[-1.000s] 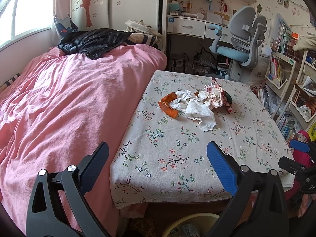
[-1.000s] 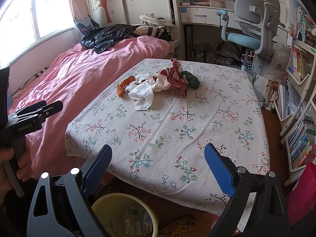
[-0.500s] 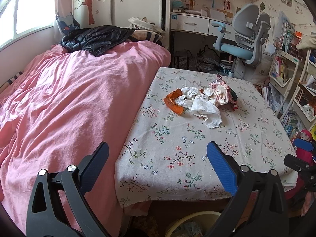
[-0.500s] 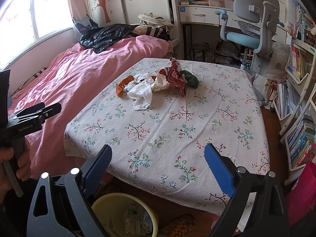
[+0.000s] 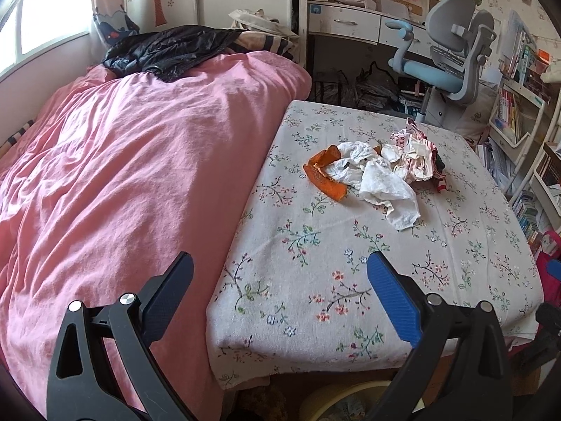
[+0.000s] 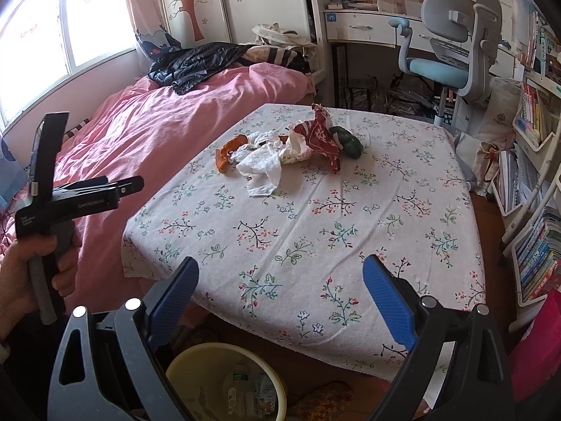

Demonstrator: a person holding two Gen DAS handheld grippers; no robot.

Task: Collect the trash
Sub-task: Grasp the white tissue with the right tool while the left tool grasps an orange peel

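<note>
Left wrist view: my left claw point(image 5: 280, 280) hangs with its two blue pads spread wide apart and nothing between them, over the near corner of the counter point(image 5: 350, 280), which wears a flowered cloth. The trash sits in a heap toward the far middle of the counter, well apart from the claw: orange peel point(image 5: 324, 173) at the left end, a crumpled white tissue point(image 5: 385, 189) touching it and trailing toward me, and a crumpled wrapper point(image 5: 417, 154) at the right end. A pink bed point(image 5: 122, 175) runs just beside the counter's left edge, with a black jacket point(image 5: 168, 51) lying at its far end. From the right wrist view, my right claw point(image 6: 280, 280) is likewise spread wide and holds nothing, above the counter's near edge. The same heap shows there: peel point(image 6: 228, 151), tissue point(image 6: 261, 168), a red printed wrapper point(image 6: 320, 135), and a dark green lump point(image 6: 349, 142) at the right, touching the wrapper. Below the claw, under the counter's near edge, stands a yellow bin point(image 6: 196, 361) with a bottle and some packaging inside. At the left of that view my left hand point(image 6: 24, 280) grips the handle of the other tool. A grey and blue chair point(image 6: 452, 45) stands beyond the counter, near a white desk.
</note>
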